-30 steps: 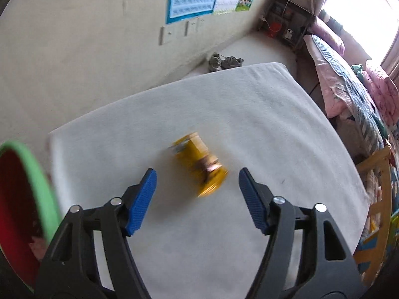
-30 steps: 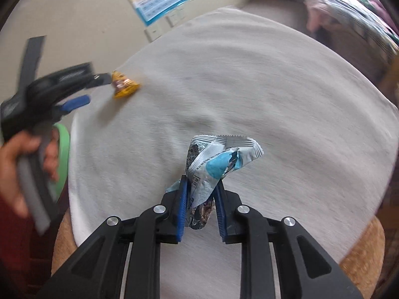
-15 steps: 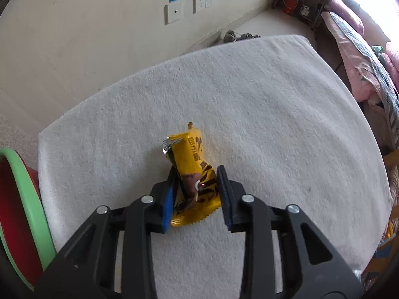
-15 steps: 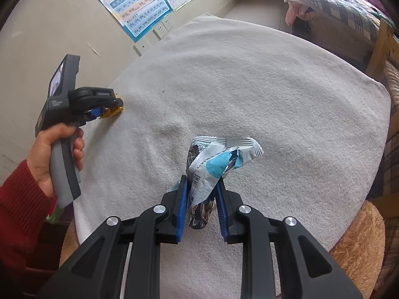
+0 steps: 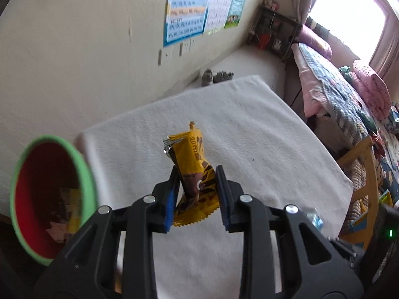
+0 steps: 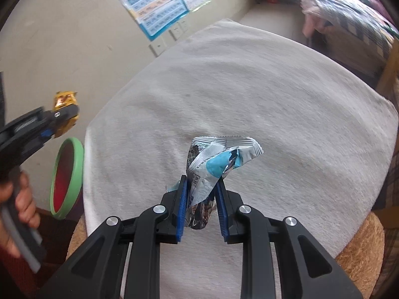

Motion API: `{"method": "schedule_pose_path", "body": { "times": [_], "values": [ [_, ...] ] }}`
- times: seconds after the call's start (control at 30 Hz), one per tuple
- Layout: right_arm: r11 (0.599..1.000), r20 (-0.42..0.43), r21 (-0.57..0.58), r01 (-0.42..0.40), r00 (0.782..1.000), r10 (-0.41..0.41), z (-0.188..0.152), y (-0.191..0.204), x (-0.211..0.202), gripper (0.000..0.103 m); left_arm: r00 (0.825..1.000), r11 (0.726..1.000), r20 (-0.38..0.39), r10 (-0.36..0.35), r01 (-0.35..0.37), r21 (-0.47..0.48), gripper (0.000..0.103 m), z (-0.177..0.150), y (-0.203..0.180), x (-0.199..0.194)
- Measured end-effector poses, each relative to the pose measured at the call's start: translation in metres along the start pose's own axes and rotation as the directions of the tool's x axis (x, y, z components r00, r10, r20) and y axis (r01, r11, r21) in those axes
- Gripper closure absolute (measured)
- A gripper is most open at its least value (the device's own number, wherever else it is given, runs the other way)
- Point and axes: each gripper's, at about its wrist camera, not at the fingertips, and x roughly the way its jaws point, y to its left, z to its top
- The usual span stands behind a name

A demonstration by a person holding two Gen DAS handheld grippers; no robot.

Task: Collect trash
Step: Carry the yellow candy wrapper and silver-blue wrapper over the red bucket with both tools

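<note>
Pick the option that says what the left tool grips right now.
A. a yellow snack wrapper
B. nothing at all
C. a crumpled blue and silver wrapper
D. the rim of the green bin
A: in the left wrist view the left tool pinches a yellow snack wrapper between its blue pads, lifted clear of the white cloth.

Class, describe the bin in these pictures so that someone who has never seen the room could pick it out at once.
Start at the white-covered table. Off its left edge, lower down beside the wall, stands the bin, close to the left tool holding a yellow wrapper. It is the only round container there: red inside with a bright green rim, and some wrappers already lie in it.
</note>
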Motion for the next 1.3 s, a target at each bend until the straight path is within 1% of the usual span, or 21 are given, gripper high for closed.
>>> {"method": "schedule_pose_path", "body": {
  "times": [0.23, 0.33, 0.57, 0.77, 0.97, 1.3],
  "values": [
    [0.996, 0.042, -0.090, -0.024, 0.999, 0.028, 0.022, 0.041, -0.004, 0.080, 0.998, 0.998, 0.035, 0.054, -0.054, -0.013, 0.075, -0.006, 0.018, -0.025],
    [0.991, 0.061, -0.127, -0.034, 0.997, 0.042, 0.031, 0.058, -0.006, 0.080, 0.996, 0.996, 0.047, 0.082, -0.081, -0.024, 0.075, -0.008, 0.030, -0.030],
    [0.973, 0.085, -0.220, -0.065, 0.993, 0.085, 0.045, 0.105, -0.008, 0.080, 0.993, 0.992, 0.057, 0.105, -0.101, -0.076, 0.075, -0.009, 0.063, -0.036],
    [0.955, 0.072, -0.282, -0.094, 0.990, 0.118, 0.049, 0.138, -0.003, 0.080, 0.991, 0.984, 0.050, 0.126, -0.119, -0.131, 0.075, -0.013, 0.091, -0.037],
    [0.932, 0.044, -0.340, -0.125, 0.988, 0.148, 0.045, 0.170, 0.007, 0.080, 0.986, 0.972, 0.038, 0.162, -0.152, -0.179, 0.075, -0.021, 0.120, -0.039],
    [0.905, 0.014, -0.397, -0.154, 0.985, 0.174, 0.040, 0.206, 0.013, 0.080, 0.978, 0.951, 0.032, 0.207, -0.193, -0.241, 0.075, -0.025, 0.155, -0.039]
  ]
}}
